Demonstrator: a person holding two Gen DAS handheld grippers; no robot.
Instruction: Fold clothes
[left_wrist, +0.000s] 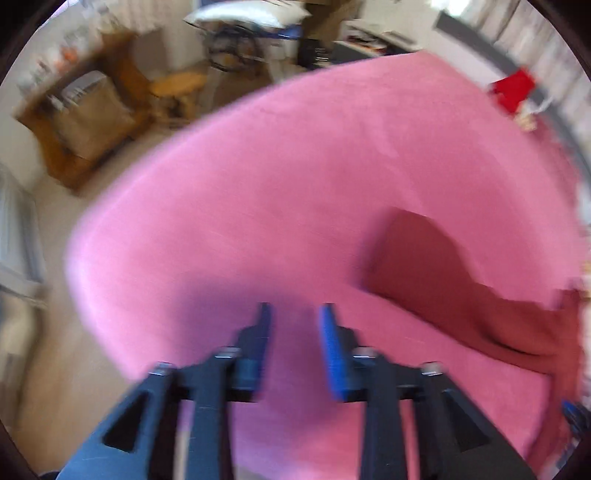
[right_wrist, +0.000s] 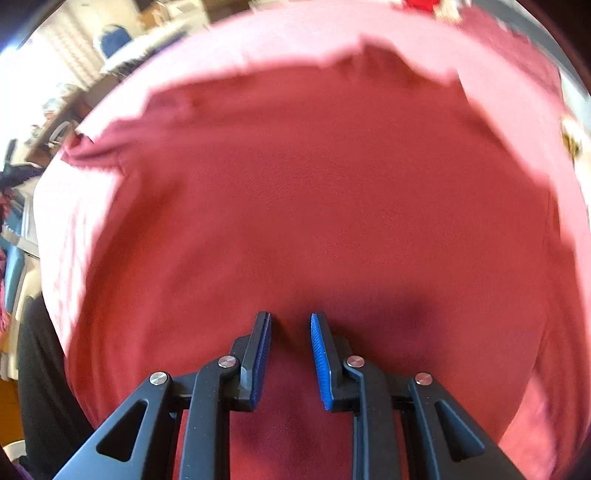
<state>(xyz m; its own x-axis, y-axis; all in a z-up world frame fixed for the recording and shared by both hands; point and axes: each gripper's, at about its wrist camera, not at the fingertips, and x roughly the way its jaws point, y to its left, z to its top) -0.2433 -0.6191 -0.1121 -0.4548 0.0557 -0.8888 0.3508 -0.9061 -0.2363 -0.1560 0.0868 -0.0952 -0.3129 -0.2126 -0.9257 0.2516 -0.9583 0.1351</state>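
Dark red garment (right_wrist: 314, 192): spread flat on pink cover (left_wrist: 277, 177), filling right wrist view; in left wrist view only its edge shows, at 4 o'clock. L gripper (left_wrist: 293, 314): jaws apart, nothing between, over bare cover w/ garment well to its right. R gripper (right_wrist: 290, 325): jaws slightly apart above cloth, no fabric pinched. Risk: closing here grabs cover plus garment, or a single layer, skewing the fold.

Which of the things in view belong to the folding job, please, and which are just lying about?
Job:
- dark red garment
- pink cover it lies on
- left tool, open over the cover
- right tool, open over the garment

Lying about:
- red item at the cover's far edge
- wooden furniture
- white pillow
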